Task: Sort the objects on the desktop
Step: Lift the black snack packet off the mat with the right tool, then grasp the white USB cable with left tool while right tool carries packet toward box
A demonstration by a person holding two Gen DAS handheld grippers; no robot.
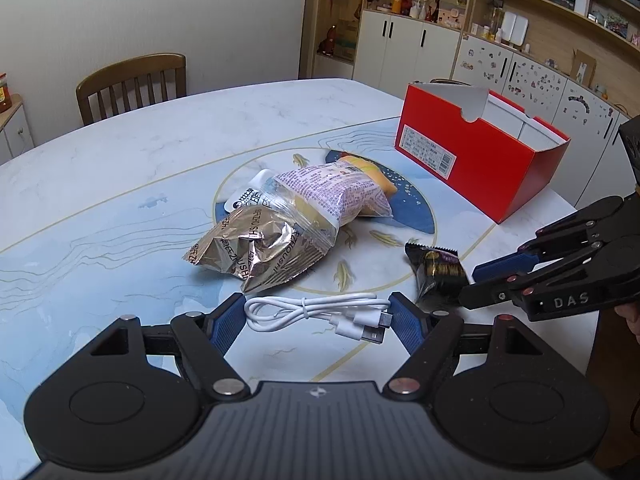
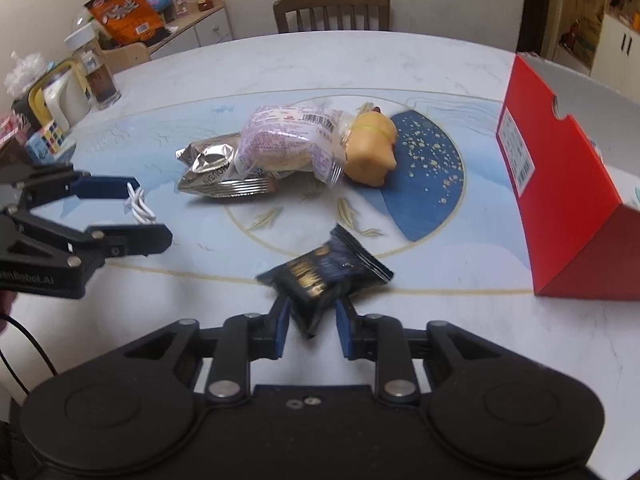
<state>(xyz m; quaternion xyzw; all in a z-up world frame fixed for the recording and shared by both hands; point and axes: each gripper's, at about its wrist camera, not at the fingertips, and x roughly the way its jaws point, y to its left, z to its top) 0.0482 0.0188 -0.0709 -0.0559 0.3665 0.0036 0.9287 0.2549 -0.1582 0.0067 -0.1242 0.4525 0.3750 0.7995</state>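
Note:
A coiled white USB cable (image 1: 320,312) lies on the table between the open fingers of my left gripper (image 1: 318,314), which straddles it; it also shows in the right wrist view (image 2: 138,206). My right gripper (image 2: 310,320) is closed on the near end of a black snack packet (image 2: 326,276), seen from the left wrist view too (image 1: 438,270). A pile sits at the table's centre: a gold foil packet (image 1: 256,256), a purple-printed bag (image 1: 336,192) and a yellow soft toy (image 2: 370,148). A red open box (image 1: 480,152) stands at the right.
The marble-patterned table (image 1: 120,184) has a wooden chair (image 1: 132,84) behind it. Jars, a Rubik's cube (image 2: 50,138) and a kettle (image 2: 60,96) crowd the far left edge in the right wrist view. Cabinets and shelves line the back wall.

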